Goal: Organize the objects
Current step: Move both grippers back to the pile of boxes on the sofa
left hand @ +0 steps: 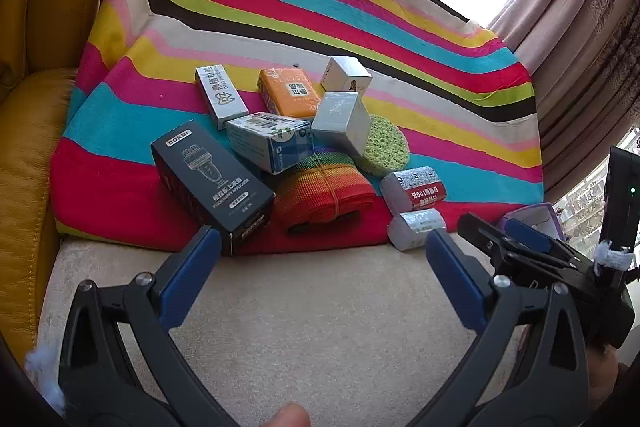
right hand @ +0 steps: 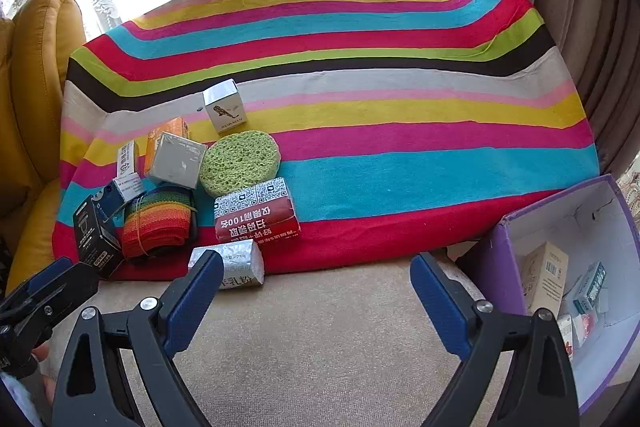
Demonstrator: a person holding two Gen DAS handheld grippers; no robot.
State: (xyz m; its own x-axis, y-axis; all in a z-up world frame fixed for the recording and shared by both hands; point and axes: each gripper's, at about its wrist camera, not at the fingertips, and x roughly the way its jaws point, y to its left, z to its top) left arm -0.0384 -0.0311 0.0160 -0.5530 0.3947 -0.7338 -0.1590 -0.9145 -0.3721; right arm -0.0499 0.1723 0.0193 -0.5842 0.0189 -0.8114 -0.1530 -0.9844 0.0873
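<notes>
- Left tool (left hand: 320, 247) spread, nothing between its fingers, above the beige cushion (left hand: 300, 307)
- Right tool (right hand: 316, 267) spread, empty
- Boxes, sponge (right hand: 239, 162), packets clustered on the striped cloth (right hand: 400, 167)
- Purple box (right hand: 560, 227) at right, small cartons inside

On my striped towel (right hand: 400, 171), the goods crowd its left half. My black carton (left hand: 212, 187) lies nearest the left front corner, the rolled rainbow mat (left hand: 324, 187) right of it, and the green round sponge (right hand: 240, 163) behind that. The silver foil packet (right hand: 236, 265) straddles the front edge. My purple cardboard box (right hand: 500, 267) sits off the right front corner, small cartons (right hand: 546, 279) inside.
</notes>
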